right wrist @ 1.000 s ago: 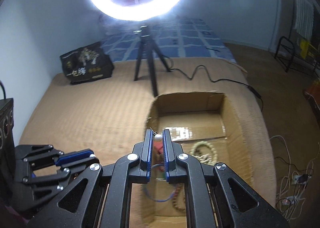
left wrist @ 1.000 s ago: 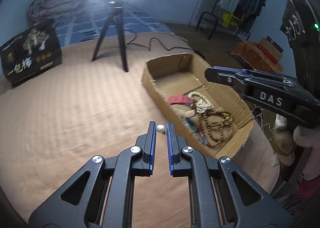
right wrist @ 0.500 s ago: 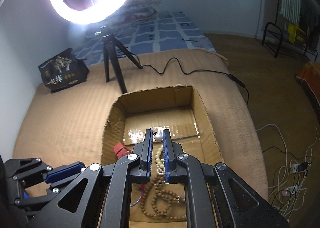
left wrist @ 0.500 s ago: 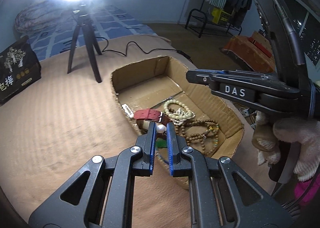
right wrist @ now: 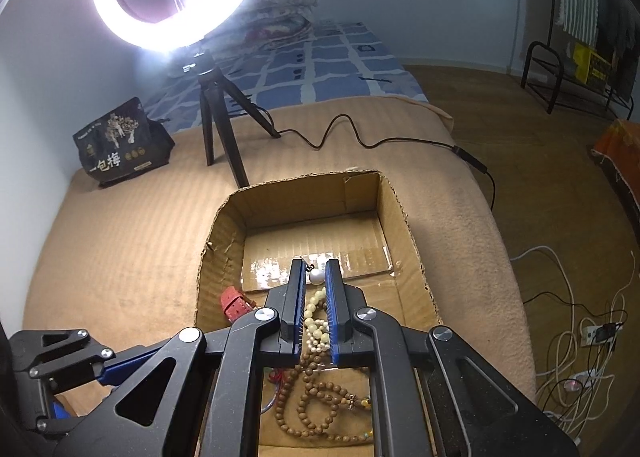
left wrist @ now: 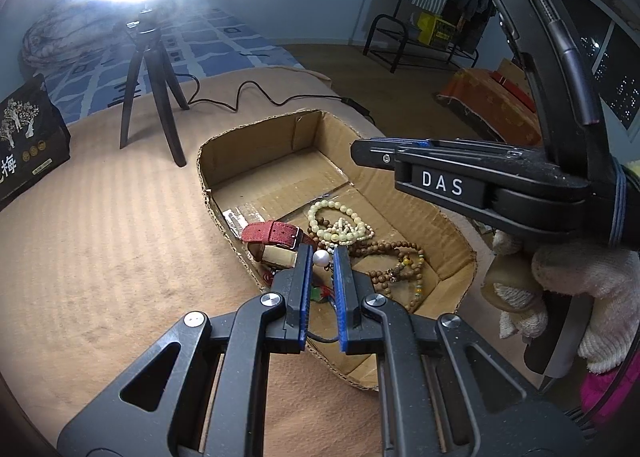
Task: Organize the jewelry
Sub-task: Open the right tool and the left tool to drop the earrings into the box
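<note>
My left gripper (left wrist: 321,253) is shut on a small white pearl earring (left wrist: 321,258), held over the near left side of an open cardboard box (left wrist: 256,139). My right gripper (right wrist: 315,271) is shut on a second pearl earring (right wrist: 315,276) above the middle of the same box (right wrist: 304,189). Inside the box lie a red watch strap (left wrist: 271,232), a pale bead bracelet (left wrist: 340,227) and brown wooden bead strings (left wrist: 400,261). The right gripper (left wrist: 362,153) also reaches in from the right in the left wrist view, held by a gloved hand (left wrist: 576,289).
The box rests on a tan blanket (left wrist: 100,257) on a bed. A ring light on a black tripod (left wrist: 148,85) stands behind the box, its cable (right wrist: 360,139) running right. A black printed bag (right wrist: 116,145) sits at the back left. Cables lie on the floor (right wrist: 580,337) to the right.
Both grippers have carried their pearl earrings from beside the box's left edge to over the box, and the jewelry inside now lies under them. Over the last half second they barely moved.
</note>
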The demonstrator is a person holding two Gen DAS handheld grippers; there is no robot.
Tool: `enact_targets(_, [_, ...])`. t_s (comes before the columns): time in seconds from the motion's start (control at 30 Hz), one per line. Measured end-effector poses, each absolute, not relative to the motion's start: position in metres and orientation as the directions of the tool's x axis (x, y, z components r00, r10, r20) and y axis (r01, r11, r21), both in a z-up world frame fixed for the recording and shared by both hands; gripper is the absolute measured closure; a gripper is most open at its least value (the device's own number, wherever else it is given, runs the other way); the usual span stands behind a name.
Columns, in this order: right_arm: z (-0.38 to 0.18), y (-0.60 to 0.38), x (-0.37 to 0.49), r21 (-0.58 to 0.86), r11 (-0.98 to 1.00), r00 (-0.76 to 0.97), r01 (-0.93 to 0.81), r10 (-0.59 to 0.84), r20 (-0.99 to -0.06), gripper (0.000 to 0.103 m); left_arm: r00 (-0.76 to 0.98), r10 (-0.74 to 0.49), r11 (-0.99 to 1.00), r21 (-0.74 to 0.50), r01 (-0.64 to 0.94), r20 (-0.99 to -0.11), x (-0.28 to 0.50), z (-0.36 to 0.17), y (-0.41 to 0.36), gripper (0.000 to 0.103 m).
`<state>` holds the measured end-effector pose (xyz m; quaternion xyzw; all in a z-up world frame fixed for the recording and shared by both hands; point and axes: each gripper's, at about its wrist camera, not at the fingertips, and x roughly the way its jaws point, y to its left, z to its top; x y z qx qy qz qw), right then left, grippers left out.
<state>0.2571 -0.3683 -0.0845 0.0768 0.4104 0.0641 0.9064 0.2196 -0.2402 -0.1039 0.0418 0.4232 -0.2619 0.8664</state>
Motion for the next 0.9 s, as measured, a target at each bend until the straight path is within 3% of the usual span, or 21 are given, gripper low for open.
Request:
enact_targets(0.2, [-0.084, -0.3664, 0.2568, 0.185, 0.981, 0.656, -0.056, 0.176, -0.734, 0.094, 0.511, -0.412, 0.859, -0.136, 0.493, -0.755, 0.2185, -0.1033, -0.2404, 0.094])
enact_targets(0.3, [-0.0845, -0.3642, 0.2569, 0.181, 0.982, 0.653, -0.06, 0.176, -0.737, 0.081, 0.514, -0.407, 0.862, -0.131, 0.49, -0.755, 0.2184, -0.1034, -0.24, 0.094])
enact_targets(0.47, [-0.085, -0.3638, 0.2567, 0.175, 0.983, 0.652, -0.056, 0.169, -0.739, 0.074, 0.517, -0.391, 0.868, -0.118, 0.482, -0.762, 0.2179, -0.1048, -0.2402, 0.094])
enact_targets(0.5, [-0.085, -0.3642, 0.2564, 0.174, 0.984, 0.653, -0.051, 0.164, -0.739, 0.066, 0.518, -0.388, 0.869, -0.116, 0.481, -0.762, 0.2175, -0.1051, -0.24, 0.094])
enact_targets(0.57, [-0.0848, -0.3646, 0.2563, 0.173, 0.984, 0.657, -0.047, 0.16, -0.737, 0.058, 0.52, -0.382, 0.87, -0.109, 0.48, -0.764, 0.2172, -0.1059, -0.2398, 0.085])
enact_targets(0.63, [-0.0845, -0.365, 0.256, 0.169, 0.985, 0.657, -0.042, 0.154, -0.738, 0.055, 0.532, -0.377, 0.874, -0.101, 0.476, -0.758, 0.2159, -0.1056, -0.2387, 0.057])
enact_targets(0.73, [-0.0848, -0.3641, 0.2564, 0.16, 0.987, 0.656, -0.033, 0.142, -0.742, 0.04, 0.547, -0.371, 0.879, -0.093, 0.467, -0.751, 0.2151, -0.1044, -0.2365, 0.053])
enact_targets(0.9, [-0.0833, -0.3632, 0.2548, 0.154, 0.988, 0.658, -0.028, 0.134, -0.741, 0.038, 0.546, -0.362, 0.883, -0.091, 0.46, -0.755, 0.2152, -0.1042, -0.2347, 0.053])
